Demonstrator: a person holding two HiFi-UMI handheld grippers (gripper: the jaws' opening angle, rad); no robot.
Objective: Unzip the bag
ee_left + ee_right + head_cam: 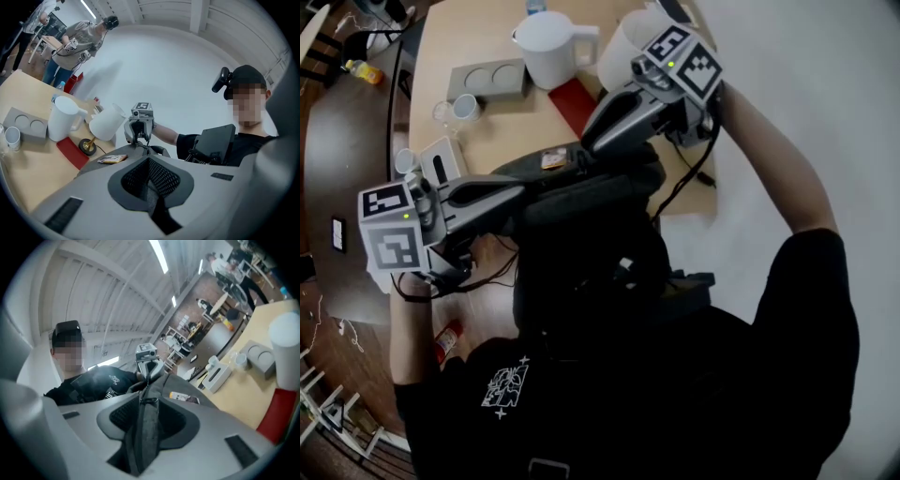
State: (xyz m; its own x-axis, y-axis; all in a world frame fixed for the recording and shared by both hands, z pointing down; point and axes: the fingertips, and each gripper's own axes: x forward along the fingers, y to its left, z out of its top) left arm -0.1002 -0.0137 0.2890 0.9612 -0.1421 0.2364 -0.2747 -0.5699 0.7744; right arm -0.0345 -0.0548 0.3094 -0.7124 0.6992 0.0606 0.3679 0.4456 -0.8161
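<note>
A black bag (600,244) hangs in front of me at the table's near edge, between both grippers. My left gripper (525,192) reaches in from the left, its jaws (150,161) shut on a thin fold of the bag's grey fabric (151,190). My right gripper (586,145) comes down from the upper right and faces the left one across the bag's top. A grey strap (143,432) with a small metal ring (149,401) runs between its jaws (147,404). Dark space shows beside the strap, so those jaws stand open. A small snack packet (185,397) lies on the bag.
On the wooden table (487,131) behind the bag stand a white jug (551,47), a white lamp (623,47), a red flat thing (572,103), a grey cup holder (487,80), a cup (467,106) and a tissue box (441,159). People stand far off (70,42).
</note>
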